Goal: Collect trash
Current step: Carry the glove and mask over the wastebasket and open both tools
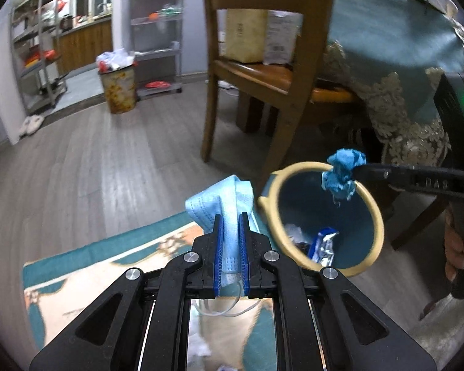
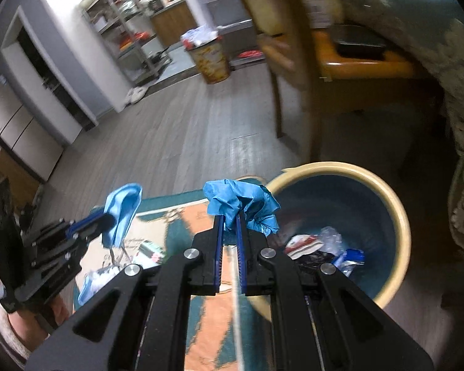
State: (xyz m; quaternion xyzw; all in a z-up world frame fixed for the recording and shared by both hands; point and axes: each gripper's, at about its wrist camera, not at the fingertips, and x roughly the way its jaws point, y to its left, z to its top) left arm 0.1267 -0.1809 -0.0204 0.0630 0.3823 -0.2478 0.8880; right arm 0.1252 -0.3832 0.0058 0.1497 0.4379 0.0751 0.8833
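My left gripper (image 1: 231,216) is shut on a light blue face mask (image 1: 222,201), held just left of a teal waste bin with a cream rim (image 1: 375,207). Its ear loops hang below. My right gripper (image 2: 230,215) is shut on a crumpled blue glove (image 2: 241,202), held over the bin's rim (image 2: 399,213). In the left wrist view the glove (image 1: 341,171) hangs above the bin's far rim. The bin holds a silver-blue wrapper (image 1: 323,244) and other scraps (image 2: 306,245). In the right wrist view the left gripper (image 2: 108,218) with the mask (image 2: 122,208) sits to the left.
A teal and cream rug (image 1: 86,266) lies under the grippers, with bits of litter (image 2: 148,252) on it. A wooden chair (image 1: 263,71) and a table with a teal cloth (image 1: 386,40) stand behind the bin. A full yellow bin (image 1: 119,88) and metal shelves (image 1: 37,52) stand far back.
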